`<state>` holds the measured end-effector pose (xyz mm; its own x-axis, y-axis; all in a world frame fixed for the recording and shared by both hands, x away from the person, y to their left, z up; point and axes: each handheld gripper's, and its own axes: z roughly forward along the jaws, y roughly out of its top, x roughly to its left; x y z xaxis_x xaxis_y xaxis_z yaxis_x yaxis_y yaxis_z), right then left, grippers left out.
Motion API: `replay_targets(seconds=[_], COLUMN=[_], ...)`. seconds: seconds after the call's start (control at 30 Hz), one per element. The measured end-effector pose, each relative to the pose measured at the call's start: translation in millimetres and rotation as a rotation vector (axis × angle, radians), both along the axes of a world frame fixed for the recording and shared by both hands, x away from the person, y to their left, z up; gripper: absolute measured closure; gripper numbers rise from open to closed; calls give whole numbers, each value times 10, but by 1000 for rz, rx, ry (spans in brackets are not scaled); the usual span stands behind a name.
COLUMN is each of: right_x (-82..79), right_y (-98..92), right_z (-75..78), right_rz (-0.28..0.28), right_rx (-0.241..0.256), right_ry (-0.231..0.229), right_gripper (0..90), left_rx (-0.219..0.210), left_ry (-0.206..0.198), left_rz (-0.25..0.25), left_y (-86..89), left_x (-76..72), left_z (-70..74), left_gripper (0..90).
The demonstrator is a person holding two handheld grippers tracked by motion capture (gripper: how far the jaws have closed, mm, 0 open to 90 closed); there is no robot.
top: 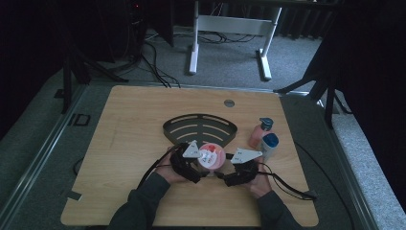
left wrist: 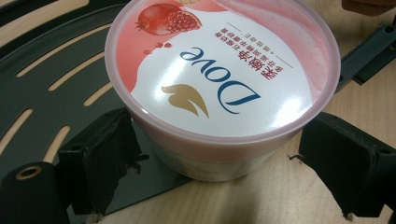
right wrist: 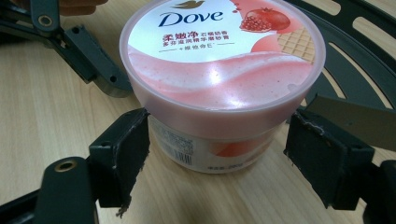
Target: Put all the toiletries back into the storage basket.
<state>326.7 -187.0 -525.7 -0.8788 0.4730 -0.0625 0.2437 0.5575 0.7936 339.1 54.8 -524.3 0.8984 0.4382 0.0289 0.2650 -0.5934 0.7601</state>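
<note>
**Item: Dove scrub tub, at the black slotted rack's front edge**

We log the left gripper (left wrist: 212,172) open, jaws flanking the tub (left wrist: 219,79); the right gripper (right wrist: 217,154) likewise open. The tub straddles the rack (top: 199,125). We judge it rigid, moderately heavy, glossy; grip the wall beneath the lid.

Probably a lab: dark curtains (top: 373,57), floor cables (top: 153,62).
</note>
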Motion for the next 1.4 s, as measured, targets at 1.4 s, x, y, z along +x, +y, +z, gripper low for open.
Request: replay_targets(seconds=[1.4], right_x=[409], right_y=[207], right_z=[-80], right_rz=[-70], right_rx=[48], right_ry=[22], right_gripper=[229], left_rx=[10], left_ry=[25], left_rz=[97], left_y=[114], left_x=[396], left_z=[-15], left_gripper=[107])
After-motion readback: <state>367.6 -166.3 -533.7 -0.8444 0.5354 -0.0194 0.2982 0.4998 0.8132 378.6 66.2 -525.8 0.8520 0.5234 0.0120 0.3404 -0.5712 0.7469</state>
